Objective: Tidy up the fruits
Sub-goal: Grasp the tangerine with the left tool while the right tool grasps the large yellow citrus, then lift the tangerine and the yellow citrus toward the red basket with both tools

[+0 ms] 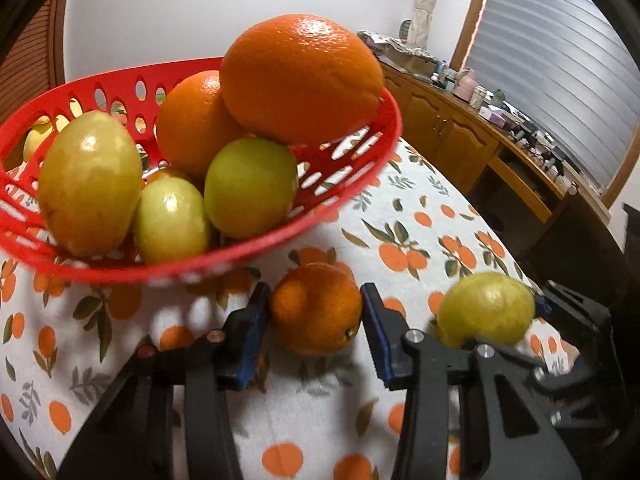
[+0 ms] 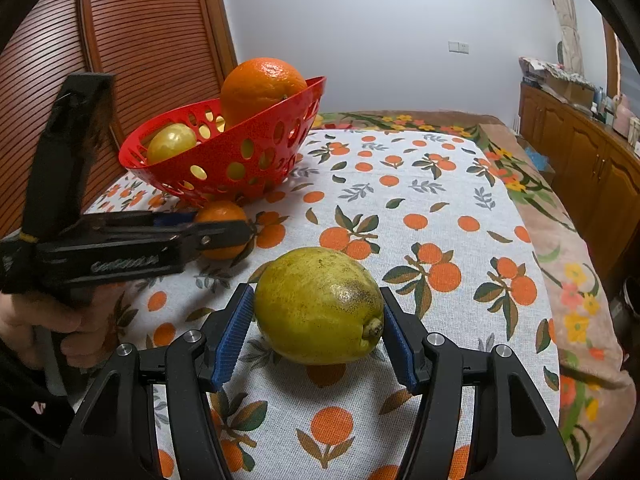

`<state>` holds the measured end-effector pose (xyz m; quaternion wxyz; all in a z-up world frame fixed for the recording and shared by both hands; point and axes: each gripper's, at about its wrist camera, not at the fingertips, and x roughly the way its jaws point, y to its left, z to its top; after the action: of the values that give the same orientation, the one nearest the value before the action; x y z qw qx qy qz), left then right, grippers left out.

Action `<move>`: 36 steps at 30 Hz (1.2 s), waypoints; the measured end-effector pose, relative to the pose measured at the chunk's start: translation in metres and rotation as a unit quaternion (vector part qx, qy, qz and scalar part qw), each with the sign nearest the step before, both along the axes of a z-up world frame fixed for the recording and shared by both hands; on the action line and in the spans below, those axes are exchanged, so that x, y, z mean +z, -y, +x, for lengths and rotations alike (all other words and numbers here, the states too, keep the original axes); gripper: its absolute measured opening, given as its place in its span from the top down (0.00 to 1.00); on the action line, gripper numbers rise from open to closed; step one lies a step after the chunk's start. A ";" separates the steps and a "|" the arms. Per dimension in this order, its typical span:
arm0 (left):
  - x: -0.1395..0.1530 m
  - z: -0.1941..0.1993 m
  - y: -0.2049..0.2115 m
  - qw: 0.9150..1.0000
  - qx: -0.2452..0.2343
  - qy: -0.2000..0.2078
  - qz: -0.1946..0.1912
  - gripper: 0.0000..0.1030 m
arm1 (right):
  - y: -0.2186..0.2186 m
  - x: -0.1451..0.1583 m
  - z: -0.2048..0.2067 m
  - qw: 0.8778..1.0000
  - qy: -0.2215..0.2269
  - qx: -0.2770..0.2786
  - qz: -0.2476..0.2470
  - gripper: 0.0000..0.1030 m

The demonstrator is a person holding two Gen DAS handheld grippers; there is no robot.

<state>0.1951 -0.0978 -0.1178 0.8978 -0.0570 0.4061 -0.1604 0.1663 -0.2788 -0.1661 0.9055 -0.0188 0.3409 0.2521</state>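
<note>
A red perforated basket (image 1: 352, 168) holds two oranges (image 1: 300, 76) and several yellow-green lemons (image 1: 250, 186); it also shows in the right wrist view (image 2: 256, 148). My left gripper (image 1: 314, 312) is shut on a small orange (image 1: 316, 308), which rests on the tablecloth just in front of the basket. It shows from the side in the right wrist view (image 2: 224, 236). My right gripper (image 2: 318, 312) is shut on a yellow-green lemon (image 2: 318, 304) at the table's near middle. That lemon also shows in the left wrist view (image 1: 486, 308).
The table wears a white cloth printed with oranges (image 2: 420, 208). A wooden sideboard with clutter (image 1: 472, 120) runs along the right. A wooden slatted door (image 2: 140, 40) stands behind the basket.
</note>
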 end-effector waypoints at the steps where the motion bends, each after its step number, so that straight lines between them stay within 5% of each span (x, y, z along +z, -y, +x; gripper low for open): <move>1: 0.001 -0.004 -0.002 1.000 -0.003 0.001 0.000 0.58 | 0.000 0.000 0.001 1.000 -0.001 0.000 0.000 0.38; 36: 0.032 -0.075 -0.088 0.999 0.027 0.039 -0.020 0.58 | 0.002 -0.004 0.007 1.000 -0.022 0.002 0.005 0.38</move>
<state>0.1202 -0.0094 -0.0856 0.9158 -0.0800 0.3654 -0.1461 0.1731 -0.2806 -0.1703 0.8972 -0.0095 0.3595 0.2563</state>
